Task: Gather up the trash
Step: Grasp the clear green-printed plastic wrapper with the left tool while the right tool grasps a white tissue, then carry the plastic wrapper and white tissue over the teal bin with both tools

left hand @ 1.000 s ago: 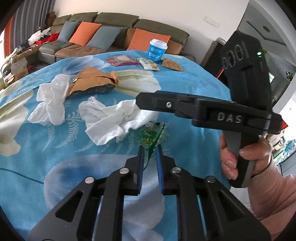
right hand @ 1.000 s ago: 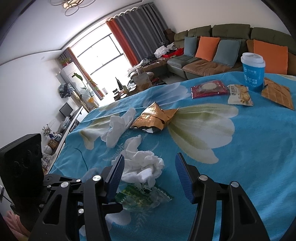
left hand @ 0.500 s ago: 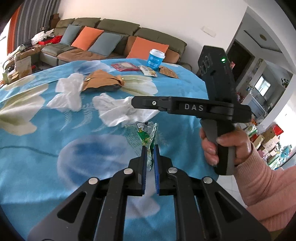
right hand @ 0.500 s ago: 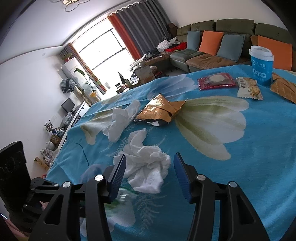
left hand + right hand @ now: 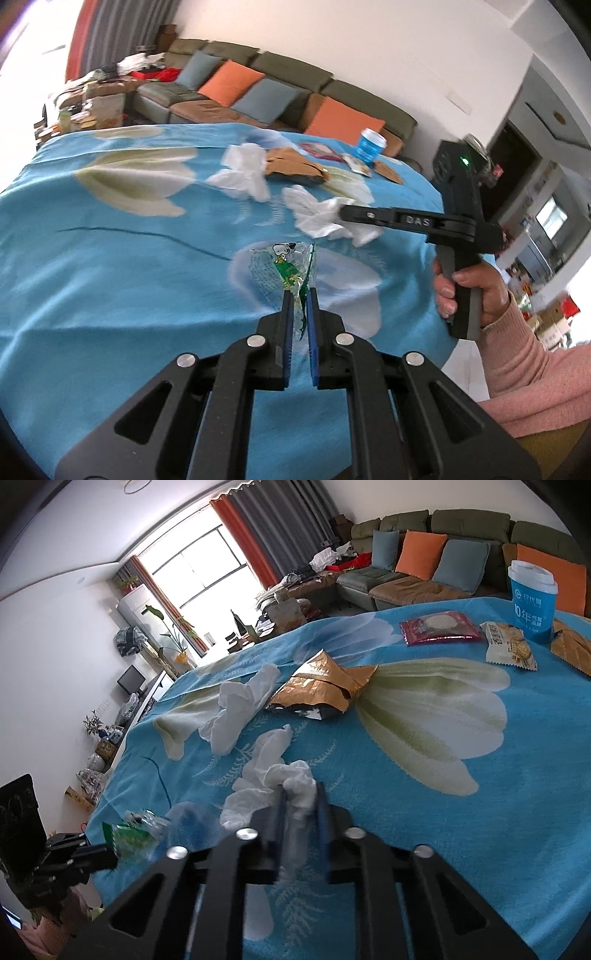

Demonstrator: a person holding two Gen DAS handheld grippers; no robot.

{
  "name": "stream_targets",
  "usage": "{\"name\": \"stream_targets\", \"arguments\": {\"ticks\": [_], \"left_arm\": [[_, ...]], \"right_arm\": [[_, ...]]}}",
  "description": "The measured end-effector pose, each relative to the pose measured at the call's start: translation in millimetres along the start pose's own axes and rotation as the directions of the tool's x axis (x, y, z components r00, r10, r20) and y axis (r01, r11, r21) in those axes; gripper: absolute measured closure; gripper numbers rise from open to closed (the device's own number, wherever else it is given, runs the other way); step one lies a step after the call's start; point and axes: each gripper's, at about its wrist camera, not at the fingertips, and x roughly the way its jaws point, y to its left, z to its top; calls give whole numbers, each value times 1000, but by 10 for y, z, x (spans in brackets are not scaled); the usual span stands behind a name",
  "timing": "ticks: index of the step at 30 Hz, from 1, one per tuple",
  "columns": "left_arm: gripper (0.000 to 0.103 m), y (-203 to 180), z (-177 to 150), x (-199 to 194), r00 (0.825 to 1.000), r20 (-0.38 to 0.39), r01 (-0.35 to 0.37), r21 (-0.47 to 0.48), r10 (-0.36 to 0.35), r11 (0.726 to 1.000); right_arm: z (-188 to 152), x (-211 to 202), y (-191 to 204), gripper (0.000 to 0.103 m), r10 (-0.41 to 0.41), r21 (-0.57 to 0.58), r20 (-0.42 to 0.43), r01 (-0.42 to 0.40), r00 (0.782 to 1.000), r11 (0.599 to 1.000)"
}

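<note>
Right tongs (image 5: 300,794) closing on tissue (image 5: 273,779); wrapper (image 5: 291,266) lifted in left tongs (image 5: 300,295).

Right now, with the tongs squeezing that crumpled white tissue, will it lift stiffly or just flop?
Probably flop: the tissue lies in soft, loose folds on the cloth. It looks very light for its bulk, so it should rise easily. The right tongs are closing with only one bunch between them, so the rest may dangle or tear away.

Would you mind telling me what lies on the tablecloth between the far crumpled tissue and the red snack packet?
The torn gold-brown wrapper lies between the far tissue and the red packet, touching the tissue's edge; the right wrist view shows it best.
</note>
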Motion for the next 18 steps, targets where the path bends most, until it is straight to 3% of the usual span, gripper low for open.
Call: {"name": "stream_targets", "arguments": {"ticks": [18], "left_arm": [[96, 256, -84, -346, 996, 64, -60, -63, 64, 996]], "right_arm": [[-5, -313, 462, 97, 65, -95, 83, -57, 994, 994]]}}
